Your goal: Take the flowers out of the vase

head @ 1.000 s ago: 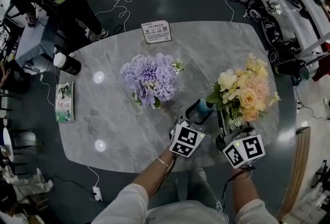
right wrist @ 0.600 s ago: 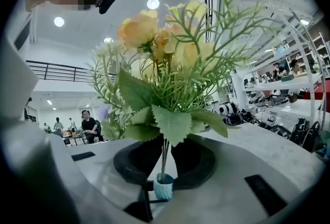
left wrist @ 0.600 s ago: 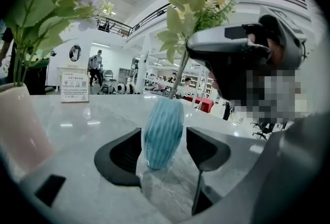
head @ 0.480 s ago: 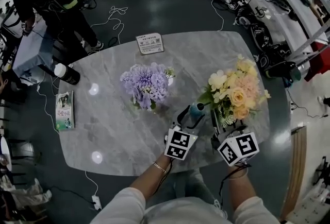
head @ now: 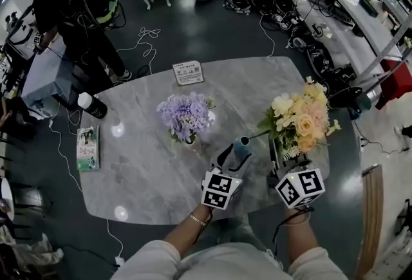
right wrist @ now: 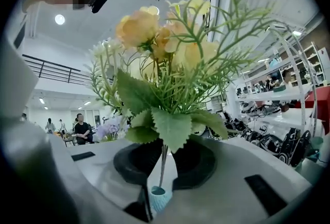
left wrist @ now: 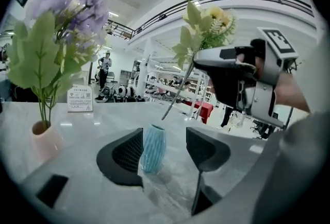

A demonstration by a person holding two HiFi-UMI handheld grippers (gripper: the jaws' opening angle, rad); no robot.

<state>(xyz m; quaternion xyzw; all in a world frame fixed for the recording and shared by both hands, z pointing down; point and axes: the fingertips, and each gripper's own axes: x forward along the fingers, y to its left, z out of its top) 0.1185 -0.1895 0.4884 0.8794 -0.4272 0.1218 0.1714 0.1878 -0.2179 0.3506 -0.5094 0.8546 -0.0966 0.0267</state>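
Note:
A peach and yellow bouquet (head: 299, 121) is held up at the table's right side, with my right gripper (head: 286, 156) shut on its stem. In the right gripper view the stem (right wrist: 163, 166) runs down between the near-closed jaws to the mouth of the small blue ribbed vase (right wrist: 156, 198). The left gripper view shows the stem's tip right at the rim of that vase (left wrist: 153, 148). My left gripper (left wrist: 165, 151) straddles the vase, which leans on the left jaw with a gap to the right one. The blue vase (head: 242, 145) stands on the marble table (head: 141, 163).
Purple flowers (head: 185, 114) in a pale pink vase (left wrist: 45, 138) stand mid-table. A sign card (head: 188, 72) lies at the far edge, with a dark bottle (head: 93, 105) and a book (head: 88, 148) on the left. People (head: 84, 8) stand beyond the table, with cables and gear behind.
The right gripper has lifted the bouquet, so bare stem now shows between the blooms and the blue vase. The head view has drawn back from the table.

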